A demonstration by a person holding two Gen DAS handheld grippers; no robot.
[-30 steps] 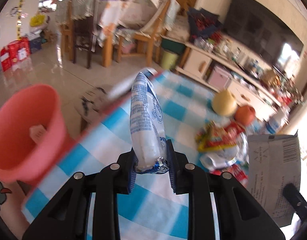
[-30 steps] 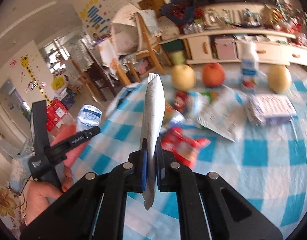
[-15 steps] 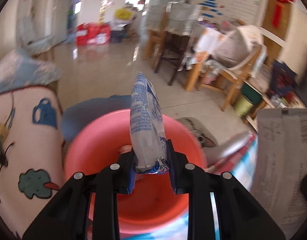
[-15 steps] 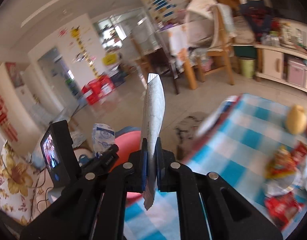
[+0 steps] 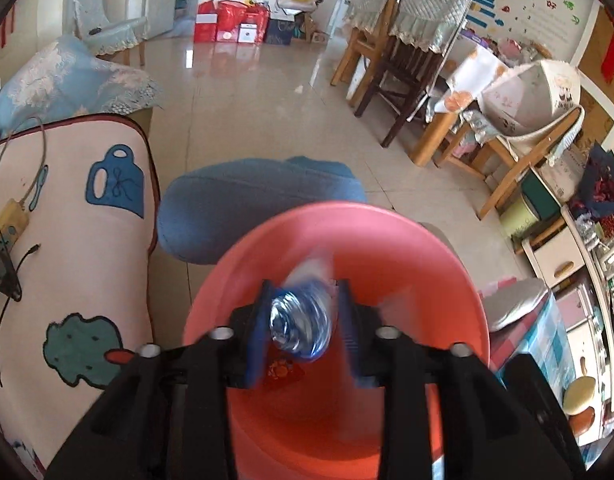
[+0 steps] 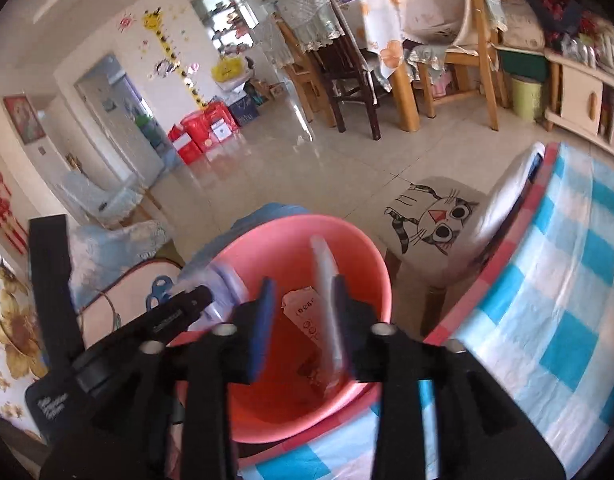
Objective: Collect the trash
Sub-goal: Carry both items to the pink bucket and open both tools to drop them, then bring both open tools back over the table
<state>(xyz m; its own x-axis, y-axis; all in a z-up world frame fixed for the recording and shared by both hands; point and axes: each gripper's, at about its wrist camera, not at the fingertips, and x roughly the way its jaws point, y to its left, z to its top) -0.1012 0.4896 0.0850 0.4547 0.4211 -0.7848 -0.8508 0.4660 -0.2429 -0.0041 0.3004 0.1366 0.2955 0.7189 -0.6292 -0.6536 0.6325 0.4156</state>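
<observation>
Both jaws now parted over pink bucket [image 5: 447,264]

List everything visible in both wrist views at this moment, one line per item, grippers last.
basin: one, pink, on the floor beside the table, under both grippers
milk pouch: one, blue and white, blurred, between the left fingers over the basin
paper sheet: one, whitish, blurred, beside the right gripper's right finger
trash in basin: a few pieces, pale and red, at the bottom
tablecloth: one, blue and white check
cat stool: one, cream, beside the table
left gripper: black, blue pads, open
right gripper: black, blue pads, open
</observation>
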